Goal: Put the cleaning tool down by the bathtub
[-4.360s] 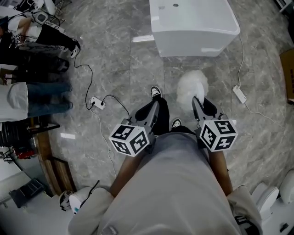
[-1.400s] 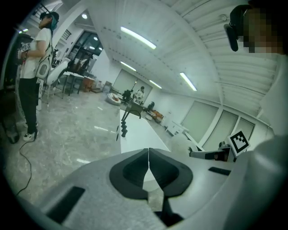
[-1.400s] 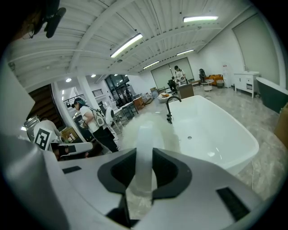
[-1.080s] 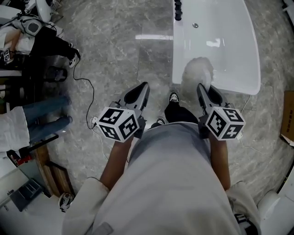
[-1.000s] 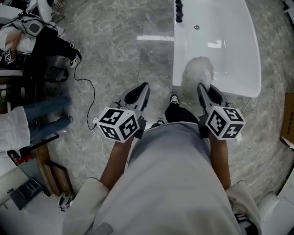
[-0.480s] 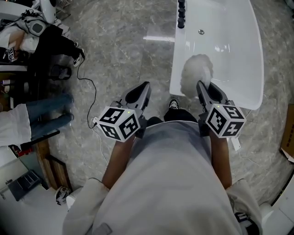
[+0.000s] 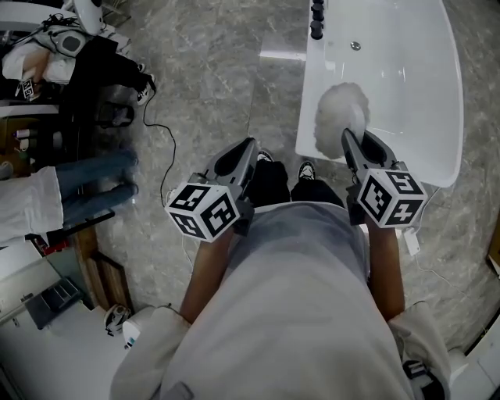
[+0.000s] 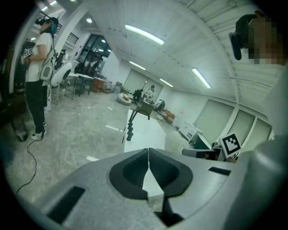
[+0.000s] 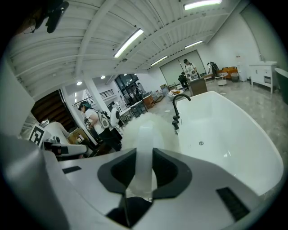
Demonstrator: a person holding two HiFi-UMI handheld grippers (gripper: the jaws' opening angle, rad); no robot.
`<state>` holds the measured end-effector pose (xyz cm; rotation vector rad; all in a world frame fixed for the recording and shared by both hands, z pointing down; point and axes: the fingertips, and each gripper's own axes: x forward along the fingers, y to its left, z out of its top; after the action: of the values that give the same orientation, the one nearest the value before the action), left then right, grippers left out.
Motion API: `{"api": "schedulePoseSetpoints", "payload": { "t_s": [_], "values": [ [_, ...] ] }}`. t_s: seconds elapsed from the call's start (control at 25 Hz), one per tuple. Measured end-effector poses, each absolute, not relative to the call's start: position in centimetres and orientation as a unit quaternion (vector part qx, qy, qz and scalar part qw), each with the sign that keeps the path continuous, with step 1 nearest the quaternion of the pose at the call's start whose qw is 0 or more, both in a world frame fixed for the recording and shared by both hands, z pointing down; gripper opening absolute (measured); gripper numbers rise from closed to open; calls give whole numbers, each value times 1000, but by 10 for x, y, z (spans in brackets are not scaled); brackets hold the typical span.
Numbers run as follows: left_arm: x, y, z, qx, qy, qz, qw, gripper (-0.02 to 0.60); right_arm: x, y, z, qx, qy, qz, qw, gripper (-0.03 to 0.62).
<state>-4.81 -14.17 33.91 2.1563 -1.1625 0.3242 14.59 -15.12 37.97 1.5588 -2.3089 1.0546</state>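
My right gripper (image 7: 353, 144) (image 9: 145, 167) is shut on the pale handle (image 9: 144, 166) of a white fluffy cleaning tool, a duster (image 7: 340, 115) (image 9: 145, 134). Its fluffy head hangs over the near end of the white bathtub (image 7: 406, 86) (image 9: 234, 134). A black faucet (image 7: 316, 19) (image 9: 176, 112) stands on the tub's left rim. My left gripper (image 7: 234, 160) (image 8: 148, 177) is shut with nothing in it and is held left of the tub over the grey floor. The person's shoes (image 7: 306, 169) are on the floor just before the tub.
People (image 7: 70, 183) and dark gear (image 7: 94, 70) crowd the left side; a person in a white shirt (image 8: 38, 58) stands there. A black cable (image 7: 160, 148) snakes over the marble floor. A white power strip (image 7: 411, 242) lies at the right. Tables and equipment (image 8: 144, 96) stand beyond the tub.
The person has stepped closer to the bathtub, which now sits farther right and nearer. The duster head has moved from the floor before the tub to over the tub's basin. Both grippers keep their state.
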Motion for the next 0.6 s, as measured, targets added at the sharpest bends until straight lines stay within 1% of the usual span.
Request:
{"api": "schedulePoseSetpoints", "payload": {
  "t_s": [0.48, 0.6],
  "values": [
    [-39, -149, 337, 833, -426, 124, 332, 10, 154, -153, 387, 536, -759, 361, 84, 84],
    [-39, -146, 335, 831, -419, 104, 352, 10, 151, -154, 392, 531, -759, 364, 93, 84]
  ]
}}
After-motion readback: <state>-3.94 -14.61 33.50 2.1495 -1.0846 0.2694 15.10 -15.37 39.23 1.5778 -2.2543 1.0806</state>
